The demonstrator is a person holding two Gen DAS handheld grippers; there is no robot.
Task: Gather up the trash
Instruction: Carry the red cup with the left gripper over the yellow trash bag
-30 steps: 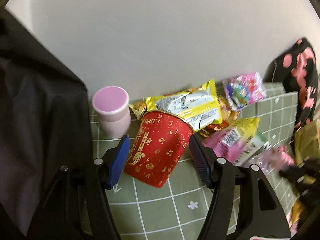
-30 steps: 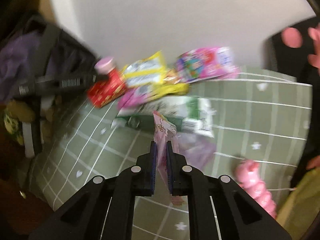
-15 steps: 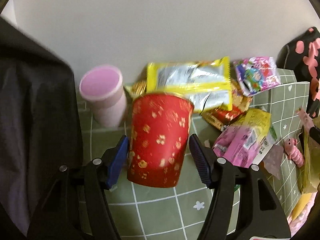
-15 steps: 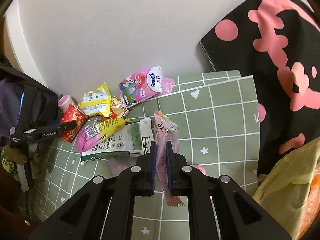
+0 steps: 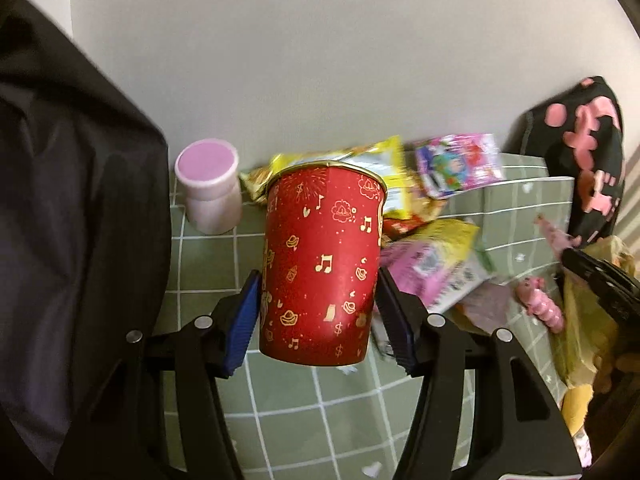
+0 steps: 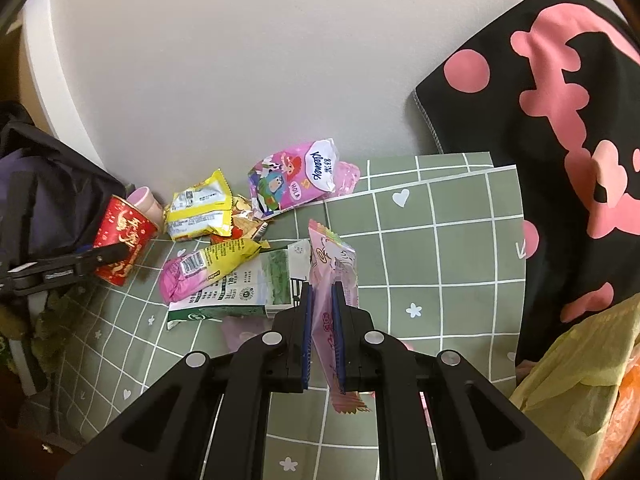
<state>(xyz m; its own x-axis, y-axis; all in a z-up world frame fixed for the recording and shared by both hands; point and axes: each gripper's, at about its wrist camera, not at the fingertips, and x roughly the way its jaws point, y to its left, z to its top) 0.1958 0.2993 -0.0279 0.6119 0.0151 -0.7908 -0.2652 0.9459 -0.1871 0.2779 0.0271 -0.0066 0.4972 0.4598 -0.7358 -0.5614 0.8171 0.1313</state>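
above the green-checked desk [image 6: 440, 240], the left tool [image 5: 316, 312] clamps the red cup [image 5: 322, 264] and the right tool [image 6: 322, 332] pinches a pink wrapper [image 6: 332, 264]; squeezing could crumple the cup, and the thin wrapper may slip free.

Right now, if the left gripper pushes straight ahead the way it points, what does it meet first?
Probably the yellow snack wrapper, directly behind the red cup the left gripper holds; then the wall. Depth is unclear.
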